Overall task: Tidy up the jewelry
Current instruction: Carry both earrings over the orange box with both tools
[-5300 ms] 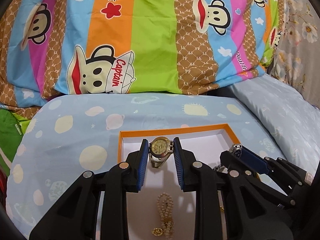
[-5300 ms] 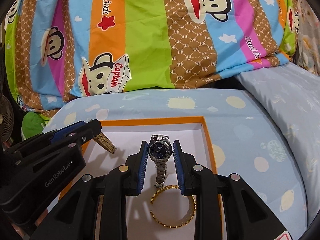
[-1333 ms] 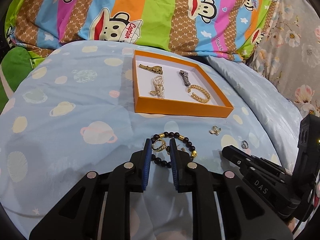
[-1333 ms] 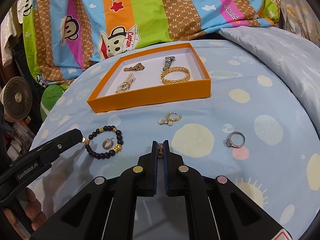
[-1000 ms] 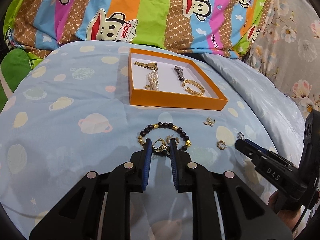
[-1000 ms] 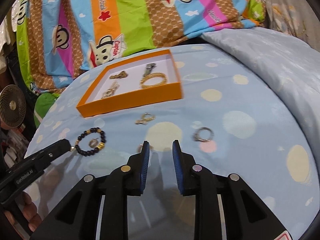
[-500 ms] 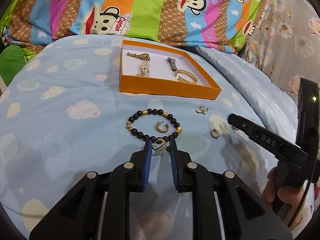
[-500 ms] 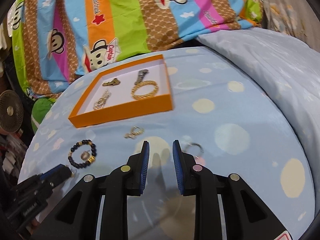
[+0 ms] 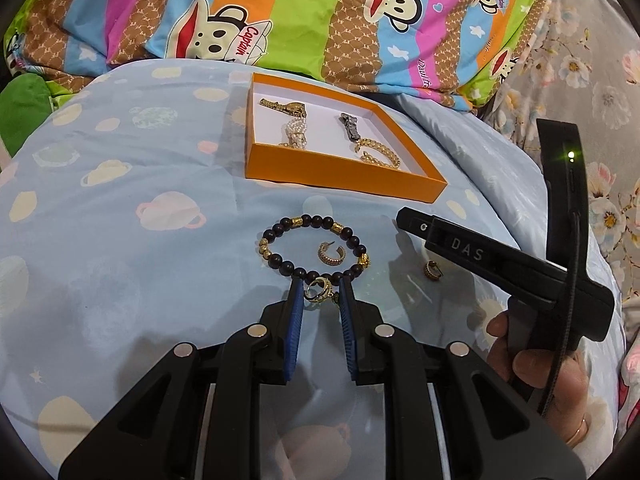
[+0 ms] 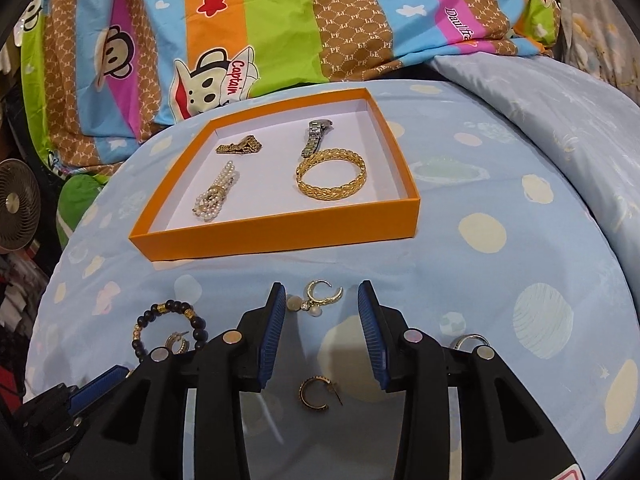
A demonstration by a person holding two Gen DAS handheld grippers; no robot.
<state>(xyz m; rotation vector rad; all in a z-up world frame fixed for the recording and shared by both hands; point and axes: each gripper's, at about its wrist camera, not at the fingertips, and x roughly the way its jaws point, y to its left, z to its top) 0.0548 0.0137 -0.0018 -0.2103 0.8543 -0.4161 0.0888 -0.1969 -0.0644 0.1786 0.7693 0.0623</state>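
Observation:
An orange tray holds a gold watch, a pearl bracelet, a silver watch and a gold bangle. My left gripper is narrowly open around a gold ring at the near edge of a black bead bracelet. A hoop earring lies inside that bracelet. My right gripper is open, with a pearl earring between its tips and a gold hoop earring between its fingers nearer the camera.
Everything lies on a light blue planet-print bedsheet. A striped monkey-print quilt is bunched behind the tray. A silver ring lies by the right finger. A small fan stands at far left.
My left gripper has drawn back to the bracelet's near edge with the ring between its pads. My right gripper has opened wider and moved forward over the pearl earring.

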